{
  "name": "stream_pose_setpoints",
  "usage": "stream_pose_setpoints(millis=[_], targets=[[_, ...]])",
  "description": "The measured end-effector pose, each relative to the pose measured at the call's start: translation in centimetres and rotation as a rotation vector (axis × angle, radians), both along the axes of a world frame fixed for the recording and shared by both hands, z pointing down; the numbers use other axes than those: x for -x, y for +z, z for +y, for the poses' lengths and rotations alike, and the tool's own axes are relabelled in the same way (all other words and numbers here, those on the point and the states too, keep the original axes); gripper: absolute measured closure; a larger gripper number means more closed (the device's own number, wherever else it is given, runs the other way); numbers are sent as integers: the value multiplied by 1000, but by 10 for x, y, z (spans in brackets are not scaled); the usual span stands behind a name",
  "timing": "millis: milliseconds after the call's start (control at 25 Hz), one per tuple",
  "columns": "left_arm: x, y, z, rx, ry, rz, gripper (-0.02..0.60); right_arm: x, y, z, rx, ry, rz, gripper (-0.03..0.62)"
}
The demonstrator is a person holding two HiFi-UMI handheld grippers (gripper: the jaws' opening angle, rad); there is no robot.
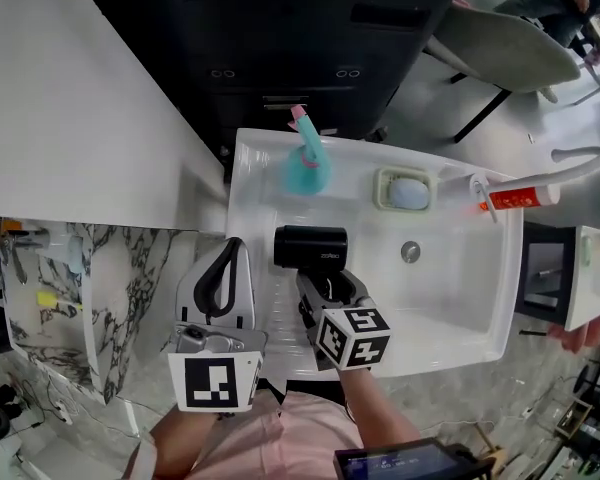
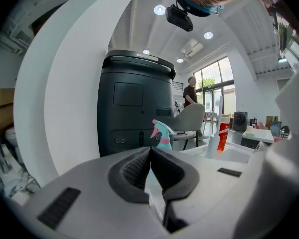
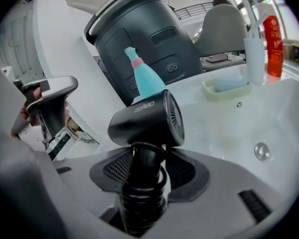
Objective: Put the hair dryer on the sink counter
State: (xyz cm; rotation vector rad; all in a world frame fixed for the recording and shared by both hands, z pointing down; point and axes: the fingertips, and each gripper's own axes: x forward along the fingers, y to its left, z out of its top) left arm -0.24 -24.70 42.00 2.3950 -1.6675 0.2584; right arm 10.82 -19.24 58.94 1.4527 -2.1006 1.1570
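R tool (image 1: 318, 286) is clenched on the handle of the black hair dryer (image 1: 310, 247), over the white sink (image 1: 480, 308). L tool (image 1: 230, 253) is pinched closed w/ nothing in it.

Big dark cabinet (image 1: 310, 48) standing at the far side, right behind the white sink counter (image 1: 460, 308), and a broad white wall (image 1: 70, 98) runs off to the left. Near left, there's a marble-patterned surface (image 1: 130, 278). Far right, a pale grey chair (image 1: 500, 43) sits on a light grey floor (image 1: 425, 113). Round ceiling lights (image 2: 160, 10) glow overhead, and tall windows (image 2: 214, 83) far off pour in daylight.
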Motion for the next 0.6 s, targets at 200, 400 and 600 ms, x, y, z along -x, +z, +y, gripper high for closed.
stream_pose_setpoints(millis=[200, 400, 600], targets=[[3, 6, -11, 8, 0, 4, 572, 2, 20, -5, 91, 11, 6, 384], [8, 7, -14, 20, -14, 12, 571, 2, 30, -6, 167, 23, -9, 381], [9, 2, -16, 6, -19, 24, 572, 6, 36, -6, 224, -1, -15, 378]])
